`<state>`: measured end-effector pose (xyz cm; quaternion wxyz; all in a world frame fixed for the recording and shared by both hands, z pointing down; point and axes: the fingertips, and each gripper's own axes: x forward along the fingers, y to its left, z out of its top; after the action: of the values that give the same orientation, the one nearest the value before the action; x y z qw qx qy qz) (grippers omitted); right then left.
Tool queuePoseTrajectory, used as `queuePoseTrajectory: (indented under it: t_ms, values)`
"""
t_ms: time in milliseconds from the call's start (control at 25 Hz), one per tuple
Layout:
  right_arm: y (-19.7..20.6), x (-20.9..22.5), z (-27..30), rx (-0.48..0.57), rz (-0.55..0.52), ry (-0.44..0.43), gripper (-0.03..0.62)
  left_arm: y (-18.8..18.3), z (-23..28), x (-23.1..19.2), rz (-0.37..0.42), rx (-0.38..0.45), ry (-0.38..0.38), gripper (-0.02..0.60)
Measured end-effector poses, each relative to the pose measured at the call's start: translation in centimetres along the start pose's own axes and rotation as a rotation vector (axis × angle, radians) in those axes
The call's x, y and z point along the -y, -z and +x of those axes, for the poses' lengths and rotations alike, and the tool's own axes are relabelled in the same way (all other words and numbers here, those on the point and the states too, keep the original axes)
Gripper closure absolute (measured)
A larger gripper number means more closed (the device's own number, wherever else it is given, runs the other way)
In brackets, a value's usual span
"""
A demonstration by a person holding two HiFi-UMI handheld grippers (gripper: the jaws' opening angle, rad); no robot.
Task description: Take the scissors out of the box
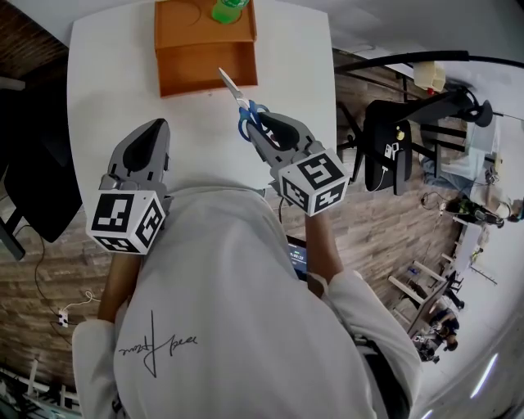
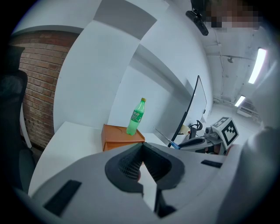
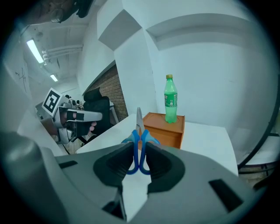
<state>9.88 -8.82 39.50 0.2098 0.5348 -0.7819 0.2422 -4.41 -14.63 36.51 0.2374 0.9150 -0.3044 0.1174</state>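
The blue-handled scissors (image 1: 240,102) hang above the white table (image 1: 106,98), just in front of the orange box (image 1: 205,65). My right gripper (image 1: 264,131) is shut on their handles, and the blades point toward the box. The right gripper view shows the scissors (image 3: 139,131) upright between the right gripper's (image 3: 140,151) jaws, with the box (image 3: 164,129) beyond them. My left gripper (image 1: 155,129) hovers over the table's near left, apart from the box, its tips together and nothing in them. From the left gripper (image 2: 142,148) view, the box (image 2: 118,138) lies ahead.
A green bottle (image 1: 229,10) stands on top of the box's far part. A black office chair (image 1: 389,147) stands right of the table and a dark chair (image 1: 33,164) left of it. The floor is wood-patterned.
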Motion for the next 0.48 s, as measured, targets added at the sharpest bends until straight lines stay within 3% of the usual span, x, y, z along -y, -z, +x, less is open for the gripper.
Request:
queuePoseTrajectory:
  t_ms: [480]
  values:
    - [-2.2, -1.3, -1.9, 0.13, 0.024, -0.002, 0.496, -1.5, -0.8, 0.3, -0.012, 0.039, 0.0, 0.574]
